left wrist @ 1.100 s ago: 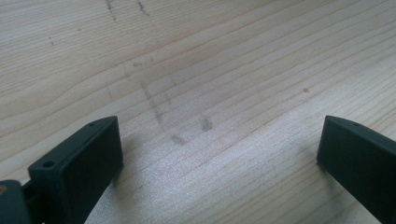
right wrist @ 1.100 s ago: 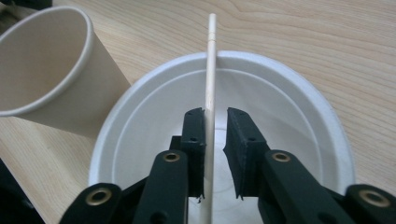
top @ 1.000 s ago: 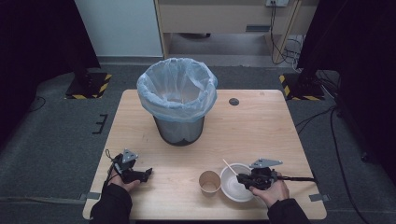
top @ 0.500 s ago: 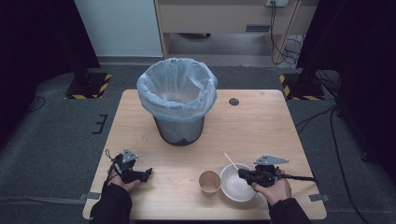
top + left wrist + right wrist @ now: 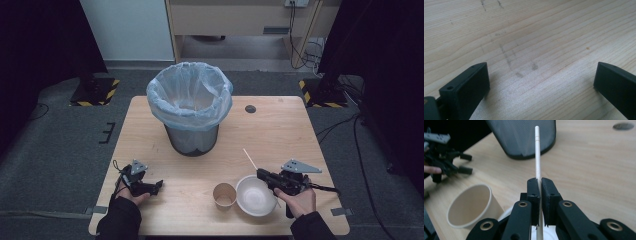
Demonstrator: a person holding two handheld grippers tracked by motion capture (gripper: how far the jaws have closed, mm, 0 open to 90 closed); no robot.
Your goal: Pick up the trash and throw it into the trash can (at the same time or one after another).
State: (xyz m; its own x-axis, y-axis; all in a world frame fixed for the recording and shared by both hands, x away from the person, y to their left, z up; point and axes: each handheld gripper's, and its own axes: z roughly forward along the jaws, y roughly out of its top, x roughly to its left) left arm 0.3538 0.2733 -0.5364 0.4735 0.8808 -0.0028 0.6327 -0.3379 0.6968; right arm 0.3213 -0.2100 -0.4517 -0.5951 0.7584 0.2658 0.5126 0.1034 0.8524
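While the left tool rests open on the tabletop, the right tool, clamped on the wooden stick, has lifted it above the white bowl, likely bound for the lined bin.

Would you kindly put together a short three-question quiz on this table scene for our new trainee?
1. True or false: the right gripper is shut on the wooden stick.
2. Which thing stands nearest the white bowl? A) the paper cup B) the lined bin C) the left gripper
3. In the left gripper view, what lies between the open jaws?

Key
1. True: the pads clamp the stick, which juts out ahead of them.
2. A: the cup stands just beside the bowl.
3. Nothing but bare table.
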